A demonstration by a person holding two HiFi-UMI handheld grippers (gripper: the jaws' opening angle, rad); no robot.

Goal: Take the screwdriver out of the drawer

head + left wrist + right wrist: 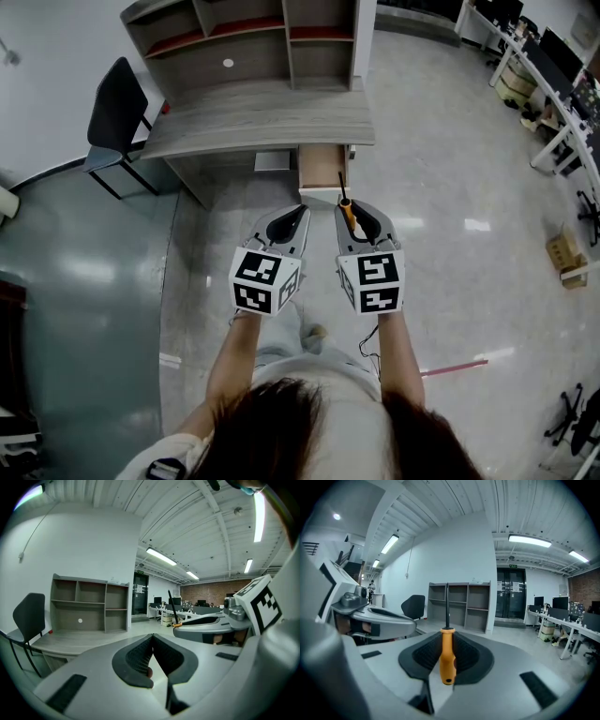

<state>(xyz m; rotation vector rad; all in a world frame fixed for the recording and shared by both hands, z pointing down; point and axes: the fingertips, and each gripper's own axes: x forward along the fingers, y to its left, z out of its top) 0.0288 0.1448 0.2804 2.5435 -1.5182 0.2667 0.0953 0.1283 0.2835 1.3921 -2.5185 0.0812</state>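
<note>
With your right tongs (447, 640) clamped on the screwdriver (447, 663) and your left tongs (151, 643) pinched together empty beside them, carry it steadily clear of the drawer (320, 167) ahead.

Right gripper (352, 208) holds orange-handled screwdriver (348, 216) just outside open drawer (322, 167); left gripper (298, 213) near drawer front

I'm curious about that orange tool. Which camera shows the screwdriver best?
The right gripper view: the screwdriver sits in the middle, its orange handle clamped in the right hand-held gripper, black shaft pointing away. The head view shows it small, from above; the left gripper view catches only its shaft.
</note>
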